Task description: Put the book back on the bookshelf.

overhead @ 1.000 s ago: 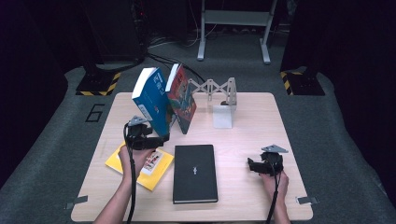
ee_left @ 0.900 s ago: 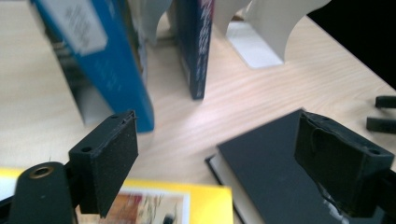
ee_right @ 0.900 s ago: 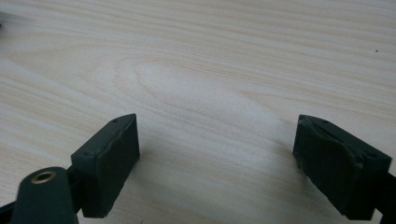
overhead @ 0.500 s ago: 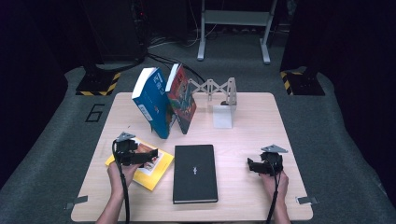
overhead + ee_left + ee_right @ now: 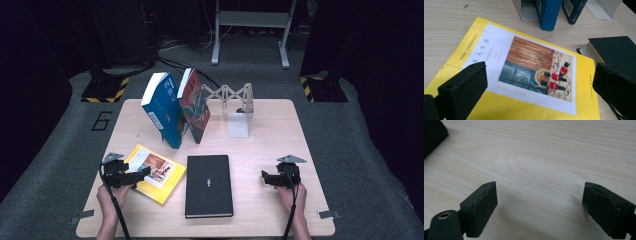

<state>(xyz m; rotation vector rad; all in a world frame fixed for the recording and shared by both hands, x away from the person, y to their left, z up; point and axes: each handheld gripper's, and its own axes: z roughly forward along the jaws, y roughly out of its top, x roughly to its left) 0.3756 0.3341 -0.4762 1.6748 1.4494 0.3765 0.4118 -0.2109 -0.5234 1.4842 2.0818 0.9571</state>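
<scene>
Change: since a second ago the left gripper (image 5: 142, 171) has dropped back from beside the leaning blue book (image 5: 162, 108) to the yellow book (image 5: 155, 173); the right gripper (image 5: 264, 177) has stayed put.
Left gripper: jaws wide apart, holding nothing, poised over the yellow book's cover.
Right gripper: jaws spread over bare table (image 5: 544, 157), empty.
Yellow book: flat at the table's near left, just beside the black book (image 5: 209, 184).
Black book: flat, centre near edge.
Standing books: the blue book and a red-covered book (image 5: 194, 105) lean together at the far side, near a white bookend (image 5: 238, 122).
</scene>
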